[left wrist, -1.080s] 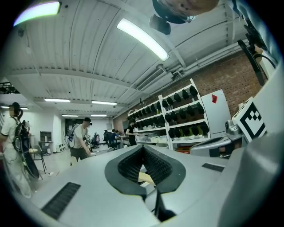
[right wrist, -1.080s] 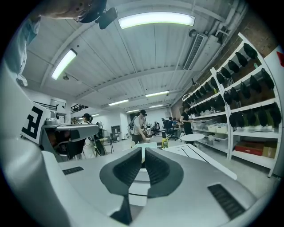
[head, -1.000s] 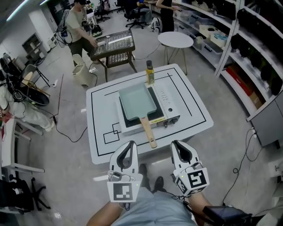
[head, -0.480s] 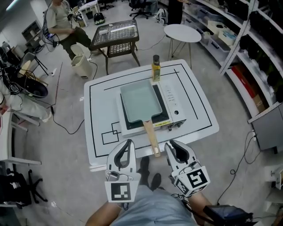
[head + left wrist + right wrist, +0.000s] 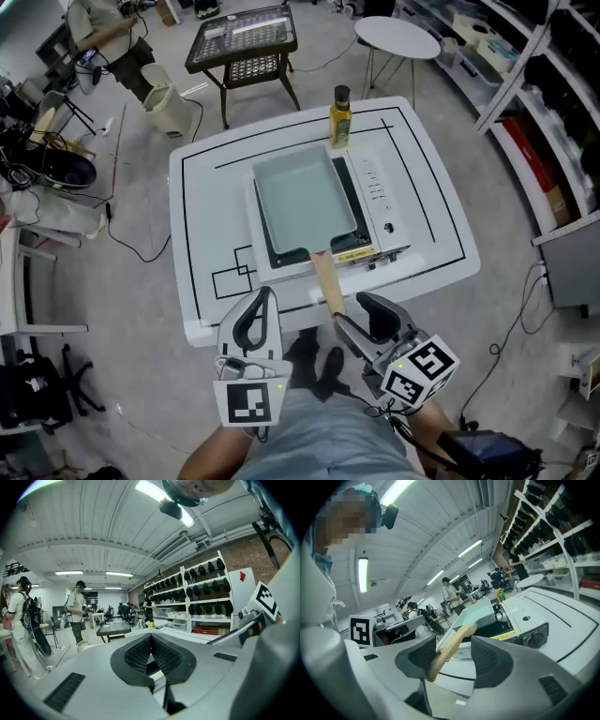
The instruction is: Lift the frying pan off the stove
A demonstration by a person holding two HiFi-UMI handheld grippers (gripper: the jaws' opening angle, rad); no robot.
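A pale green rectangular frying pan [image 5: 302, 199] sits on the white tabletop stove [image 5: 375, 202], its wooden handle [image 5: 325, 281] pointing toward me past the stove's front. My right gripper [image 5: 349, 309] is at the handle's free end with its jaws opening. In the right gripper view the handle [image 5: 450, 648] lies between the pads, close against the left pad, with a clear gap to the right pad. My left gripper [image 5: 262, 298] hovers just left of the handle at the table's near edge. Its pads [image 5: 140, 653] are together, with nothing between them.
The stove stands on a white table [image 5: 441, 216] marked with black lines. A yellow oil bottle [image 5: 339, 117] stands at the stove's far edge. Beyond are a dark wire table [image 5: 242, 37], a round white side table [image 5: 398, 37], shelves at right, and a person at far left.
Both grippers have moved forward to the table's near edge. The right gripper's jaws have gone from shut to wide apart around the handle's end. The left stays shut.
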